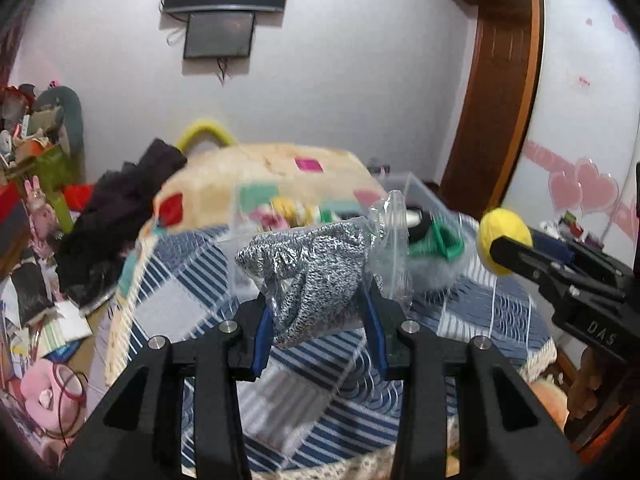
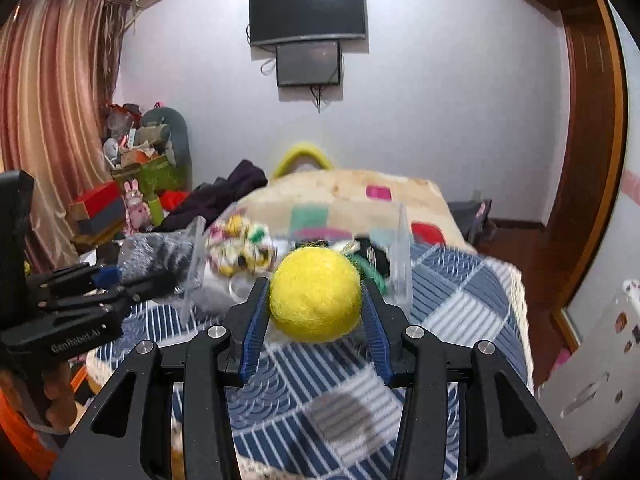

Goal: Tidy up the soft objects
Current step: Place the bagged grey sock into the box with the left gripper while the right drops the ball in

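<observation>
My left gripper [image 1: 320, 300] is shut on a clear plastic bag holding a grey speckled knit cloth [image 1: 312, 276], held above the blue-and-white checked bed cover. My right gripper [image 2: 316, 296] is shut on a yellow felt ball [image 2: 316, 294], also held in the air. In the left wrist view the right gripper and its ball [image 1: 502, 240] are to the right. In the right wrist view the left gripper and the grey cloth [image 2: 156, 260] are to the left. Behind both stands a clear plastic box [image 2: 402, 256] with several soft items inside, blurred.
A cream patchwork blanket [image 1: 272, 176] lies beyond the box on the bed. Dark clothes [image 1: 116, 216] and clutter pile at the left. A wooden wardrobe [image 1: 504, 80] stands at the right. A TV [image 2: 308, 12] hangs on the far wall.
</observation>
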